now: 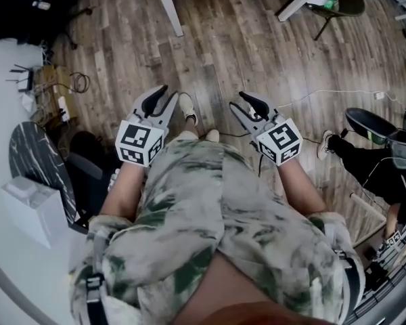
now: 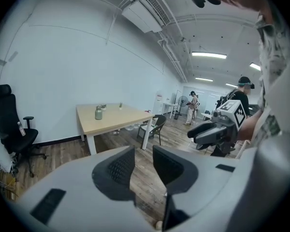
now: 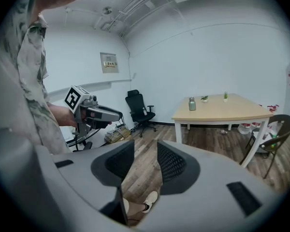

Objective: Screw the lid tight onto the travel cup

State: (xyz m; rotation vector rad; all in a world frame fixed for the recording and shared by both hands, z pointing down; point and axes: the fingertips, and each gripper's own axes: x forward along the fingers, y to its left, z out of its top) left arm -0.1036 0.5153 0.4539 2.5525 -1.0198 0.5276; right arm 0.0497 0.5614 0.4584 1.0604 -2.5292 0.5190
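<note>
The travel cup (image 2: pixel 98 113), small and grey-green, stands far off on a light wooden table (image 2: pixel 121 118); the right gripper view shows the cup (image 3: pixel 192 104) on that table (image 3: pixel 232 111) too. Whether a lid sits on it I cannot tell. My left gripper (image 1: pixel 168 95) and right gripper (image 1: pixel 242 101) are held out in front of my waist over the wooden floor, well short of the table. The left gripper (image 2: pixel 143 151) is open with only floor between its jaws. The right gripper (image 3: pixel 146 146) is likewise open and empty.
A black office chair (image 3: pixel 137 108) stands by the wall, a dark chair (image 2: pixel 157 124) beside the table. Other people (image 2: pixel 192 105) stand at the back. Cables and boxes (image 1: pixel 61 87) lie on the floor at left, and a seated person (image 1: pixel 372 168) is at right.
</note>
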